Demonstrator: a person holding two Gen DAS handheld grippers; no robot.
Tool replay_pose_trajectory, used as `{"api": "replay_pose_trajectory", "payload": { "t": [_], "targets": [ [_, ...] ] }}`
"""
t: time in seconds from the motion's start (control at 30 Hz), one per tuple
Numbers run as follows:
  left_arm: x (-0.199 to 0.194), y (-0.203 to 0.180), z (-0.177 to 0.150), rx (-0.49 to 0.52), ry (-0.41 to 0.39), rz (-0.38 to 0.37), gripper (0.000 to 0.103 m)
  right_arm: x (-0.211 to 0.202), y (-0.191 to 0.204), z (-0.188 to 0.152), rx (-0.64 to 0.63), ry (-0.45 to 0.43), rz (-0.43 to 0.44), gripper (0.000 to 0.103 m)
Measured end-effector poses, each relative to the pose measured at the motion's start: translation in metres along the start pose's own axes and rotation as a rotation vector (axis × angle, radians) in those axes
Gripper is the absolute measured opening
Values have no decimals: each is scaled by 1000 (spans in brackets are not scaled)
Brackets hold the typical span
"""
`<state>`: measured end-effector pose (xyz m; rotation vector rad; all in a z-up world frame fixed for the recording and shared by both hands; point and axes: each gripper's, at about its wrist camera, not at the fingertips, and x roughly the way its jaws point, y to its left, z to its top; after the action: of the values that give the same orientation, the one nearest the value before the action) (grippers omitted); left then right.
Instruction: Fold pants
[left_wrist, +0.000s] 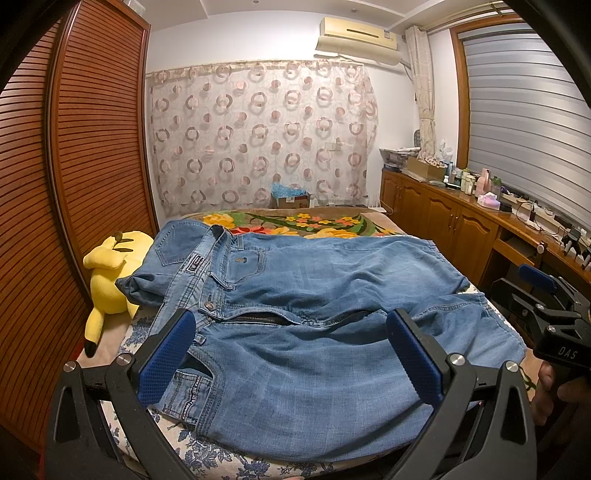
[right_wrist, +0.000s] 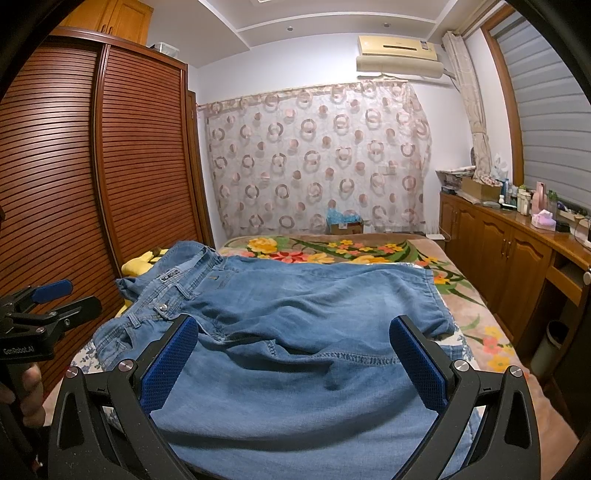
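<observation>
Across the near end of the bed with the blue-flowered sheet (left_wrist: 144, 328) we have the light blue denim pants (left_wrist: 314, 332) spread nearly flat, waistband toward the left edge beside a yellow plush toy (left_wrist: 107, 280) and legs running to the right edge. We hold the left gripper (left_wrist: 291, 354) and the right gripper (right_wrist: 295, 365) above the near side of the denim, each with jaws spread wide and pinching nothing. We judge this placement readies us to catch the near edge and fold one leg over the other.
</observation>
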<state>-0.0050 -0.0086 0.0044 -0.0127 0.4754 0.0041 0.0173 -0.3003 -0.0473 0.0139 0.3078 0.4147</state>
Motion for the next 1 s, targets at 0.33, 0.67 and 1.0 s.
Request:
{"api": "replay_pose_trajectory", "payload": {
  "t": [0.33, 0.67, 1.0],
  "targets": [
    [1, 1, 0, 0, -2, 0, 103, 0, 0, 0, -1, -1, 0, 103],
    [-7, -4, 4, 1, -3, -1, 103, 1, 1, 0, -1, -2, 1, 103],
    [-7, -7, 7, 4, 9, 5, 103, 5, -1, -3, 3, 21, 0, 103]
  ]
}}
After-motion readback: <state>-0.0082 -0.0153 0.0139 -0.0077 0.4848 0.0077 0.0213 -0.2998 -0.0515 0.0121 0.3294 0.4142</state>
